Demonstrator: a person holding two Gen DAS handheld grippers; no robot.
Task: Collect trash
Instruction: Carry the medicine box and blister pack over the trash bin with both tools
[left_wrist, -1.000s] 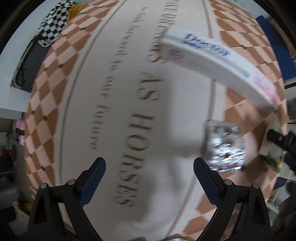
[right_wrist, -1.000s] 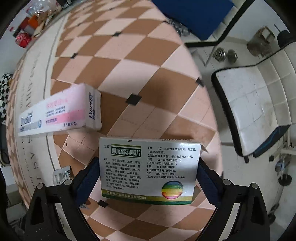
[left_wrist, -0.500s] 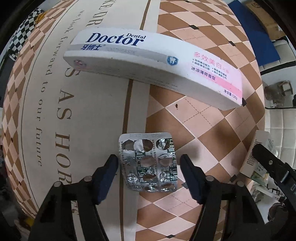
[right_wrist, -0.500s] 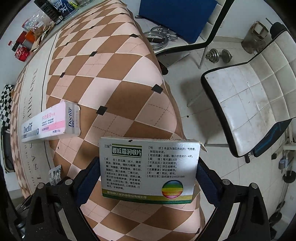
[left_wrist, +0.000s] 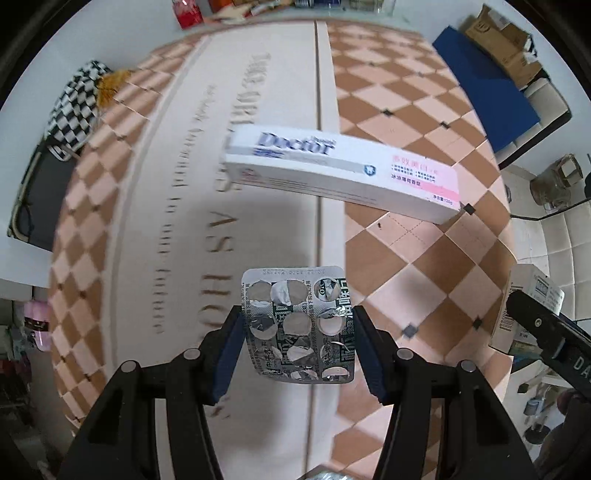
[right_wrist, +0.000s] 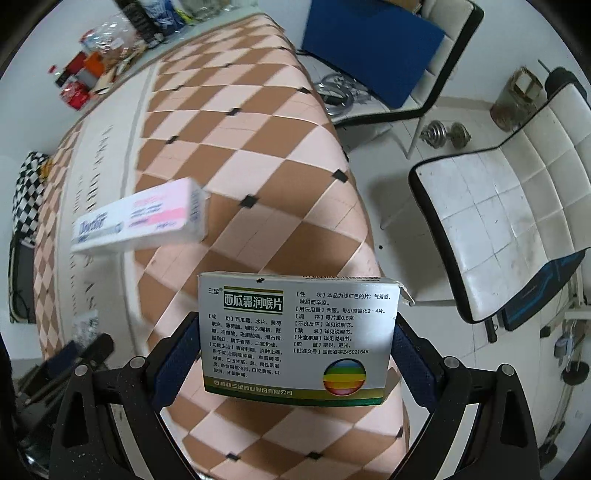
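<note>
Left fingers (left_wrist: 297, 328) clamped on thin, bendy blister pack (left_wrist: 298, 328) — right gripper (right_wrist: 297, 334) held light, crushable medicine box (right_wrist: 295, 336) by its sides.

On the checkered tablecloth (left_wrist: 424, 280) 1 obstacle lies ahead: the long toothpaste box (left_wrist: 343, 173), slantwise across the middle. Bare cloth lies open on both sides of it. Clutter (right_wrist: 92, 77) crowds the far edge; a white chair (right_wrist: 498, 221) stands beside the table

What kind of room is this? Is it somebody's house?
Probably a lived-in room at home, maybe a living room: a table under a checked tablecloth, a white padded chair, and a dumbbell on the tiled floor.
</note>
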